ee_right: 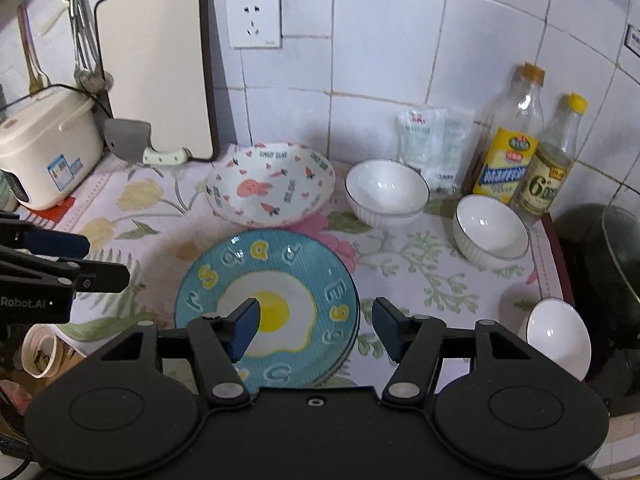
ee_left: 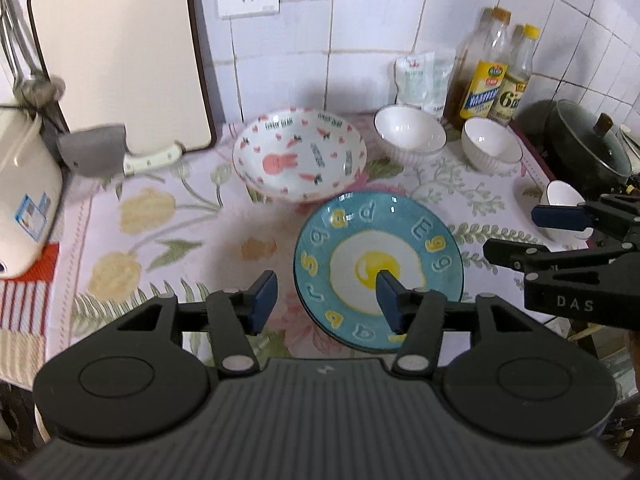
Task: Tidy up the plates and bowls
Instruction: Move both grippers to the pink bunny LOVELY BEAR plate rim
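We list, on the flowered tablecloth [ee_right: 420, 264]: one round blue ceramic plate with a fried-egg picture and raised letters [ee_right: 264, 304], lying flat near the front edge, with what looks like a second rim showing under its right side, so we judge it a stack of plates; one wide white bowl with pink rabbit and carrot prints [ee_right: 272, 188], just behind the plate; three small white ribbed bowls with dark rims, one beside the rabbit bowl [ee_right: 386, 192], one further right before the bottles [ee_right: 490, 226], one at the right front edge [ee_right: 558, 340]. Our left gripper [ee_left: 326, 300] hangs above the plate's left side, its blue pads parted about halfway and holding nothing. Our right gripper [ee_right: 314, 328] hangs above the plate's right side, parted likewise and empty. We judge the plates set down and the bowls next. The next move calls for picking one small bowl by its rim and nesting it in another, taking care with thin, slippery rims.
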A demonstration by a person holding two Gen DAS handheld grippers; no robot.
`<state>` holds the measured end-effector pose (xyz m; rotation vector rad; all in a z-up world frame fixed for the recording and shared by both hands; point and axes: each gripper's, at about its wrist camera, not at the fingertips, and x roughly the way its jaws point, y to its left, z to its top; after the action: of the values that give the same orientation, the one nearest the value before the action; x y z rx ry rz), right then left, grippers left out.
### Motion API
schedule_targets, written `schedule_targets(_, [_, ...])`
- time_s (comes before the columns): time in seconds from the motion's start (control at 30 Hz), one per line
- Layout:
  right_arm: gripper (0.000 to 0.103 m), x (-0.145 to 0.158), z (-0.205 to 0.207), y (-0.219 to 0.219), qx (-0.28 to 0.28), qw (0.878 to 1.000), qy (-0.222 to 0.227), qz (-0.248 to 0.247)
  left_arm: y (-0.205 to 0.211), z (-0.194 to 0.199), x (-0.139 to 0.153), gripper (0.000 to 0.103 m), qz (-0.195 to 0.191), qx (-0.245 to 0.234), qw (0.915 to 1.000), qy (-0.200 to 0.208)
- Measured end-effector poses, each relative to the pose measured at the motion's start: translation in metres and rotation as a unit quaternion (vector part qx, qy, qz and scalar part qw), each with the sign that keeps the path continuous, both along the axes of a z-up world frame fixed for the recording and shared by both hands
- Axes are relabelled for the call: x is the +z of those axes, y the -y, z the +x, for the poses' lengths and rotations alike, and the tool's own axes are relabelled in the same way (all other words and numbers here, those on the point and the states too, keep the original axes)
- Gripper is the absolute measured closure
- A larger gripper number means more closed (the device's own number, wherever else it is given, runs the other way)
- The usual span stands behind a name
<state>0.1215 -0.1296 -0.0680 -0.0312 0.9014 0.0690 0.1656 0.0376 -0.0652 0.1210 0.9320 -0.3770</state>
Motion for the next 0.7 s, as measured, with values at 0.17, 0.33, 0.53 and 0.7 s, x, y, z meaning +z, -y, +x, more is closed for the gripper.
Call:
schedule_targets(0.17, [0.036, 0.012, 0.008, -0.004, 0.024, 0.999, 0.023, 0.018, -0.003, 0.013, 0.014, 0.042, 0.002, -0.004, 0.9997, 0.024])
schedule_targets(0.33, [0.034, 0.016, 0.025, -0.011, 0.042, 0.998, 0.04, 0.017, -0.007, 0.032, 0.012, 0.035, 0.003, -0.007, 0.9987, 0.05])
schedule_targets(0.53, [0.034, 0.004, 0.05, -0.013, 0.05, 0.997, 0.046, 0.032, -0.018, 0.065, -0.024, 0.034, 0.002, 0.026, 0.9985, 0.048])
schedule_targets(0.7, [0.034, -0.012, 0.07, -0.013, 0.047, 0.997, 0.042, 0.044, -0.032, 0.093, -0.055, 0.034, -0.024, 0.067, 0.9967, 0.038])
